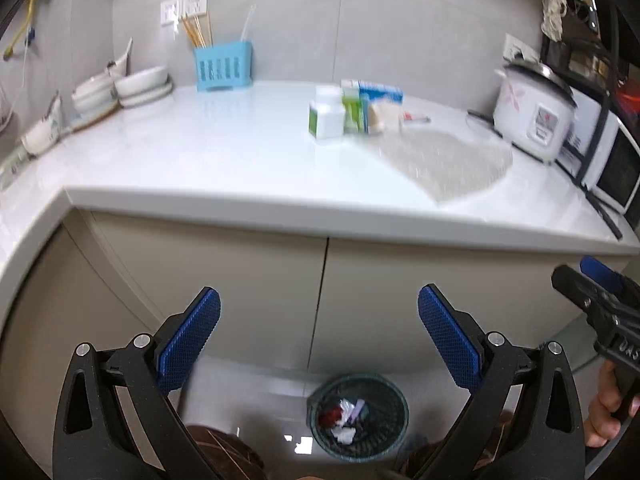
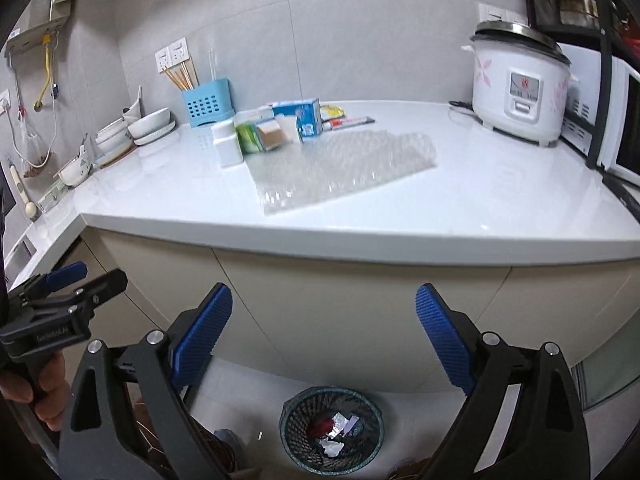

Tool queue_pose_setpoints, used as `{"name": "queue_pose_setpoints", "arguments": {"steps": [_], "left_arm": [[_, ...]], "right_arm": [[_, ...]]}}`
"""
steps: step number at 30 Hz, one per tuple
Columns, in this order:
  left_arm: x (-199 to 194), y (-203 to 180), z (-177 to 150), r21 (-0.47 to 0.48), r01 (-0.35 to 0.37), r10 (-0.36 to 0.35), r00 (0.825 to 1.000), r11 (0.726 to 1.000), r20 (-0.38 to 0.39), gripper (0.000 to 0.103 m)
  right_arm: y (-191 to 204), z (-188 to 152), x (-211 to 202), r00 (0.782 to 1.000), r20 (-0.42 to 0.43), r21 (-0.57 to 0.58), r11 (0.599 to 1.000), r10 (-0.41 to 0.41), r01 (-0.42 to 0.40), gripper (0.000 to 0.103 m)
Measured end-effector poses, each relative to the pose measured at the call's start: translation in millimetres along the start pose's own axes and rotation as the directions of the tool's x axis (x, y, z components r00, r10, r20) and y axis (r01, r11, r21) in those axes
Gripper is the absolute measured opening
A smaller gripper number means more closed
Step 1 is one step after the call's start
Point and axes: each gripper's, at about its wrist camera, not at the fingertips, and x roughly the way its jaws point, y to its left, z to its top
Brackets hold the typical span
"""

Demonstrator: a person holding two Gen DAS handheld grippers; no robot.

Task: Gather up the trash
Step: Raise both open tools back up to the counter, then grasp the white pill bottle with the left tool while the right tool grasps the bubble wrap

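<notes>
Left gripper [image 1: 319, 300] and right gripper [image 2: 324, 298], jaws spread and empty, above mesh bin [image 2: 331, 428] holding seemingly crumpled wrappers; bubble wrap [image 2: 340, 164] on worktop [image 2: 500, 200].

Bright, even indoor light, soft shadows only; white counter [image 2: 460, 184] shows mild glare patches. Motion blur smears the boxes [image 1: 360, 108] and bubble wrap [image 2: 340, 164]. Strong fisheye bending, dark vignette at corners in both views.

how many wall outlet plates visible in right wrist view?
4. Two outlet plates side by side above the blue utensil holder, one at far left, one behind the rice cooker. Others may be hidden.
</notes>
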Motion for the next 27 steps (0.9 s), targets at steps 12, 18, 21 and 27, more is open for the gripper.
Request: {"name": "queue_pose_setpoints", "arguments": {"steps": [12,18,21,27], "left_arm": [[31,-3,102,0.023,-0.041,0.041,0.999,0.999,0.014,0.097],[62,0,139,-0.013,-0.019,0.019,1.000,1.000,0.022,0.097],[83,-1,151,0.001,-0.046,0.046,0.999,0.999,0.013,0.097],[132,1,168,0.009,-0.071,0.071,0.997,0.997,-0.016,0.097]], "right_arm": [[-11,93,28,0.999,-0.003,-0.025,0.999,-0.047,0.047,0.090],[-46,127,76,0.992,-0.113,0.053,0.996,-0.061,0.067,0.090],[-66,133,103,0.982,-0.182,0.114,0.991,-0.053,0.075,0.090],[-86,137,142,0.966,-0.252,0.148,0.983,-0.065,0.104,0.090]]}}
